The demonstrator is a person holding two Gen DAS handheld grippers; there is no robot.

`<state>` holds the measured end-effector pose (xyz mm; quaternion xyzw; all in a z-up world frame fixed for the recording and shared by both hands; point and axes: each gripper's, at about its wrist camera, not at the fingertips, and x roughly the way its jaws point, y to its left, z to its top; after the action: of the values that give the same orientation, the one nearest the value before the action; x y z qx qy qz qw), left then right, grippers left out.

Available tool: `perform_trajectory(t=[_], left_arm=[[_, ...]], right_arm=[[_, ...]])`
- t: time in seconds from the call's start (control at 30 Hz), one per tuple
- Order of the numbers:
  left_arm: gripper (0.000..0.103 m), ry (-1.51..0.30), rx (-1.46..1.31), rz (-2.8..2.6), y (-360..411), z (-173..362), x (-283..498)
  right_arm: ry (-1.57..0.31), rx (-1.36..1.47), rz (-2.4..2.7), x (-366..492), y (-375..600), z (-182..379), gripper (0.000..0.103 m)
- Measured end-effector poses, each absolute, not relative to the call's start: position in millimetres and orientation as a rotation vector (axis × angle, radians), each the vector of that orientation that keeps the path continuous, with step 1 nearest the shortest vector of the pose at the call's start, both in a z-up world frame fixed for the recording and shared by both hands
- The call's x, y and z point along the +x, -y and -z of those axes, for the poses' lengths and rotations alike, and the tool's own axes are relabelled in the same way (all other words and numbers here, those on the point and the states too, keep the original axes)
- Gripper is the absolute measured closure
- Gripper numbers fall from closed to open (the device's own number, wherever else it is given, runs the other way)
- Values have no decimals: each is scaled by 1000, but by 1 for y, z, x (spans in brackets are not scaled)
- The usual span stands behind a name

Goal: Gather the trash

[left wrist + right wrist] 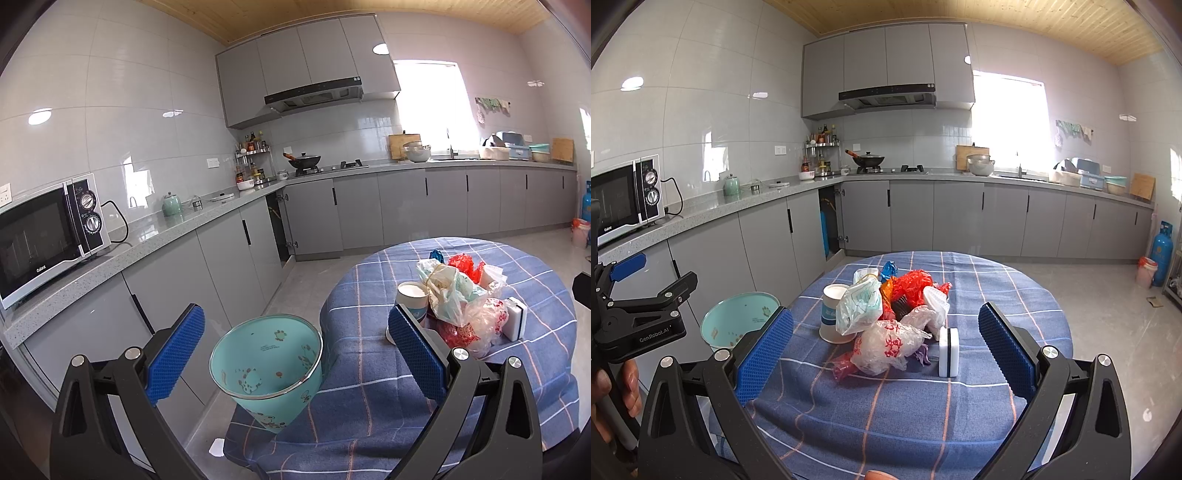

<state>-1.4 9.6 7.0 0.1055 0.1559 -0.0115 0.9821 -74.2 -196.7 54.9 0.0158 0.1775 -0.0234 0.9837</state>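
A pile of trash lies on the round table with the blue checked cloth (923, 406): a clear plastic bag with red print (886, 347), a red bag (912, 282), a pale green-printed bag (858, 306), a white paper cup (833, 314) and a white sponge block (948, 352). A teal waste bin (267, 367) stands on the floor at the table's left edge, also in the right wrist view (738, 321). My left gripper (295, 354) is open over the bin. My right gripper (886, 350) is open in front of the pile. The pile shows in the left wrist view (458, 299).
A grey L-shaped kitchen counter (738, 201) runs along the left and back walls with a microwave (44, 236), a kettle, a wok and dishes. A cabinet door stands open at the corner (831, 221). A blue gas cylinder (1161, 253) stands far right on the tiled floor.
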Motion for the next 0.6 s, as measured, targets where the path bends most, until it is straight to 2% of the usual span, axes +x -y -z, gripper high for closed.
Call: perform_trajectory(t=[0.6], left_arm=[[5, -317, 210, 22, -11, -8, 0]], right_arm=[[-357, 31, 47, -75, 197, -54, 4]])
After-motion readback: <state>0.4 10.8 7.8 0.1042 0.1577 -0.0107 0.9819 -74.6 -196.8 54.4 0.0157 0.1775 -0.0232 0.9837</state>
